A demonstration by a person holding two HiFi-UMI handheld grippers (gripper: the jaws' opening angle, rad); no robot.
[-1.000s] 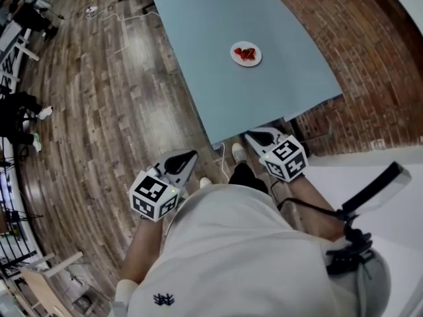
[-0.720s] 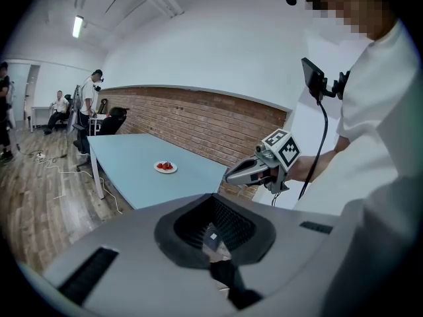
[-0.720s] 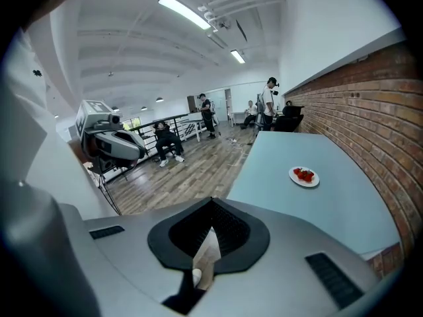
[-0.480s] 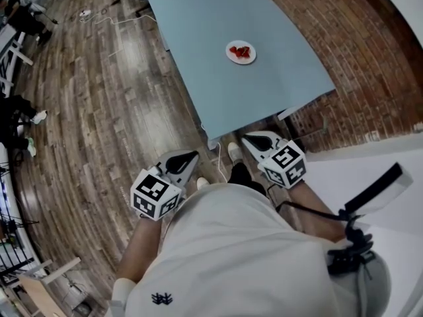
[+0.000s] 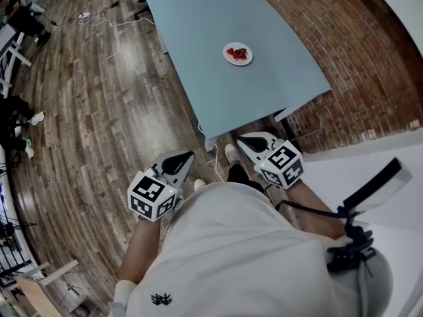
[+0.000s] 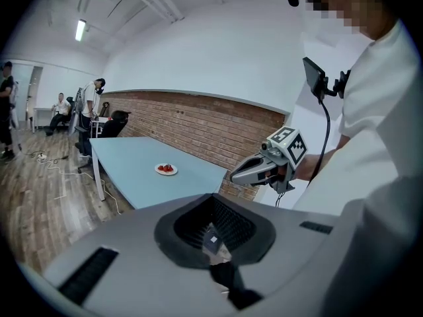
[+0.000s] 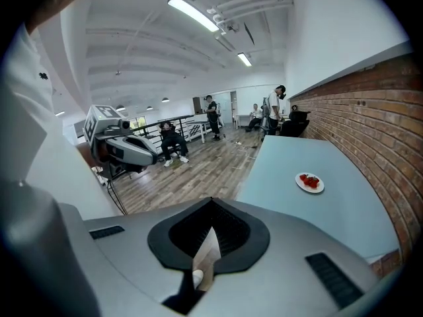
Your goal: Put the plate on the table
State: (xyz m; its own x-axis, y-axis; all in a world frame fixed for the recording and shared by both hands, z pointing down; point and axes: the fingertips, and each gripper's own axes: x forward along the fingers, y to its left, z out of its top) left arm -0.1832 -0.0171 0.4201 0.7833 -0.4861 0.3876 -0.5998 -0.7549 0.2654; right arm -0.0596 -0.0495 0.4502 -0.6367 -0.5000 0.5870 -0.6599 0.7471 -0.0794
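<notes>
A small white plate [image 5: 238, 53] with red pieces on it rests on the light blue table [image 5: 198, 25], well away from me. It also shows as the plate [image 6: 166, 169] and the plate [image 7: 309, 182] in the two gripper views. My left gripper [image 5: 186, 156] is held low by my body over the wooden floor, shut and empty. Just short of the table's near edge is my right gripper [image 5: 246, 139], also shut with nothing in it. Each gripper view catches the other gripper: right gripper [image 6: 239, 174], left gripper [image 7: 151, 156].
A brick wall [image 5: 370, 58] runs along the table's right side. Cables [image 5: 112, 18] lie on the wooden floor [image 5: 99, 111] at the far left. People [image 7: 172, 140] sit and stand farther back in the room. A white surface [image 5: 370, 177] is at my right.
The table and plate sit slightly farther off and more to the left in the head view. Both grippers have stayed by my body, shut.
</notes>
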